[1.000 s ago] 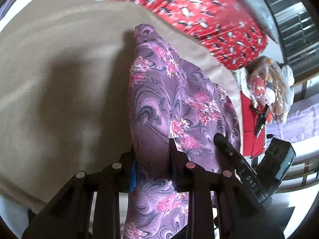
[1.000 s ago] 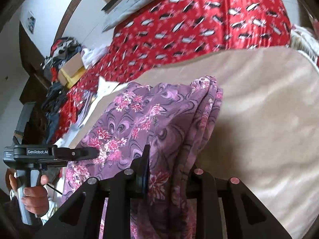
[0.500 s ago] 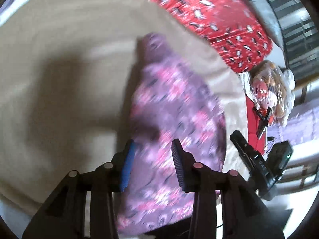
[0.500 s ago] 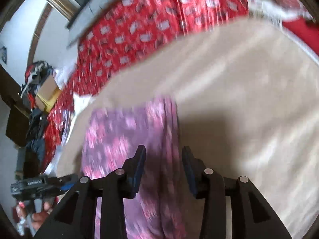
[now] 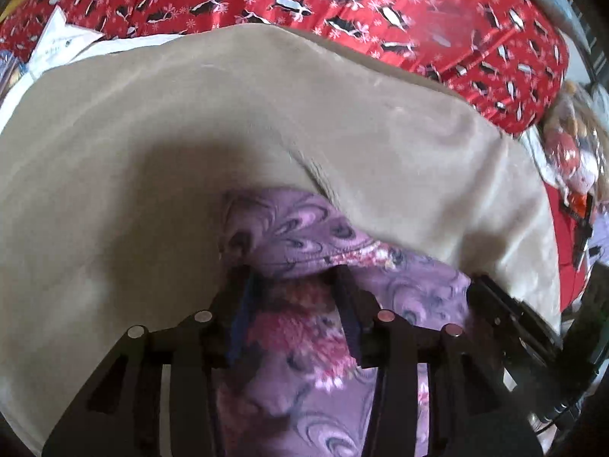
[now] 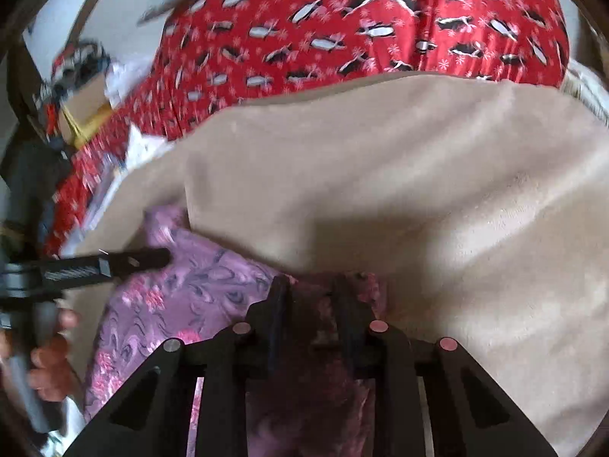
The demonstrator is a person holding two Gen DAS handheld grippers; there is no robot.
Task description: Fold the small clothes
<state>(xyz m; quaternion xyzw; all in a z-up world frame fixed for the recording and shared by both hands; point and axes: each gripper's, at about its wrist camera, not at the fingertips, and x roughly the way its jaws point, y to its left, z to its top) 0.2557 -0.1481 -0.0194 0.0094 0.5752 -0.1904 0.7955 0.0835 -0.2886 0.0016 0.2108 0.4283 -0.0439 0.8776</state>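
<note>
A purple floral garment (image 5: 304, 236) lies on a beige blanket (image 5: 152, 152), close under both grippers. In the left wrist view, my left gripper (image 5: 291, 278) has its jaws apart with the cloth between and below them. In the right wrist view, the same garment (image 6: 190, 289) spreads to the lower left, and my right gripper (image 6: 310, 285) also has its jaws apart over its edge. The beige blanket (image 6: 418, 190) fills the rest. The left gripper's body (image 6: 95, 262) shows at the left, held by a hand.
A red penguin-print cover (image 5: 342, 7) lies beyond the blanket, also in the right wrist view (image 6: 342, 30). A bagged toy (image 5: 571, 144) sits at the right edge. Clutter and a cardboard box (image 6: 83, 103) stand at the far left.
Both grippers let go of the garment and opened. They dropped low and moved in close over the cloth, which now lies bunched on the blanket instead of hanging stretched.
</note>
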